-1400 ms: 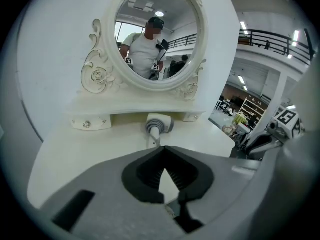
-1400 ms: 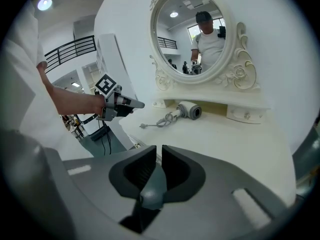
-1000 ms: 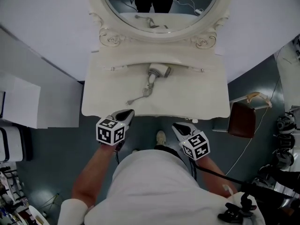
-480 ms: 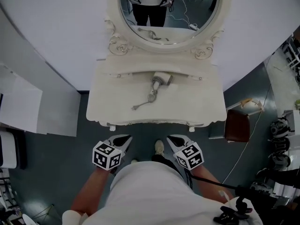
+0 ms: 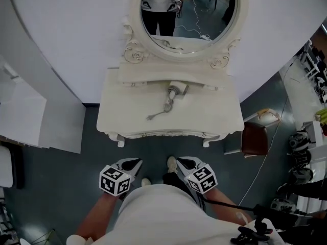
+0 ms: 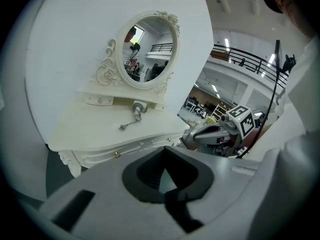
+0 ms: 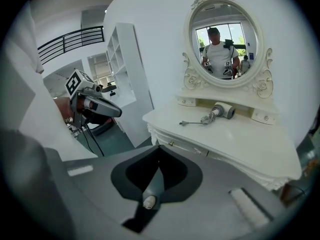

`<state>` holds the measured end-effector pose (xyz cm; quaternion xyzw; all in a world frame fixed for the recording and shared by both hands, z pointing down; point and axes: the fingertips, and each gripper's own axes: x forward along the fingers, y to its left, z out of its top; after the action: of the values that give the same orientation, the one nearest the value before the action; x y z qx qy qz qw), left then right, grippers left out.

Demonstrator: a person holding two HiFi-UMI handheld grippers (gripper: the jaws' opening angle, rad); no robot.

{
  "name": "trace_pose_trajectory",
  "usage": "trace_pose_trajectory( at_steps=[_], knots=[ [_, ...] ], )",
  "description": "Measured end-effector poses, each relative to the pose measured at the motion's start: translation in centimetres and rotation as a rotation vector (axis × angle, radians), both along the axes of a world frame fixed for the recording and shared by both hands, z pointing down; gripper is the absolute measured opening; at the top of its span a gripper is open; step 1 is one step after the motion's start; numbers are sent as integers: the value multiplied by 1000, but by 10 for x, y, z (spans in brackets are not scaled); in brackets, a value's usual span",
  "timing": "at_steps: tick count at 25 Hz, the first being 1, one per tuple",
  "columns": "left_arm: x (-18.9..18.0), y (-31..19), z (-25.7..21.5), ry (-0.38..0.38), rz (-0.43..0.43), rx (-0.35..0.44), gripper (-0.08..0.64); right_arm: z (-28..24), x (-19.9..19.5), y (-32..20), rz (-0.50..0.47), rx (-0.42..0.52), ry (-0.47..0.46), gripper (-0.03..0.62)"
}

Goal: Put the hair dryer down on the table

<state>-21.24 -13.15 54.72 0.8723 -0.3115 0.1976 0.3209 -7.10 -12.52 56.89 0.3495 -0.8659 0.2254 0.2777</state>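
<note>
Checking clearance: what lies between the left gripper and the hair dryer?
In the head view: past the left gripper, floor, then table bearing only the hair dryer's cord.

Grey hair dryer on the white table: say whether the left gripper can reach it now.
Probably not yet: the left gripper hangs shut, short of the white table; the way ahead looks free.

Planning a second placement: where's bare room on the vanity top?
Bare: the right half of the tabletop, from the hair dryer to the right edge, and the left end, left of the plug. Crowded: back centre, where the dryer and cord lie under the mirror.
</note>
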Motion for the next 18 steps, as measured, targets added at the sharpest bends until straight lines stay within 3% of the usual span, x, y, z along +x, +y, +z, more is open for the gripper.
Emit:
trace_pose_trajectory(
  at_steps=[18],
  knots=[
    [-22, 49, 11, -48, 84, 13, 3, -6, -36, 45, -9, 17, 18, 0]
  ],
)
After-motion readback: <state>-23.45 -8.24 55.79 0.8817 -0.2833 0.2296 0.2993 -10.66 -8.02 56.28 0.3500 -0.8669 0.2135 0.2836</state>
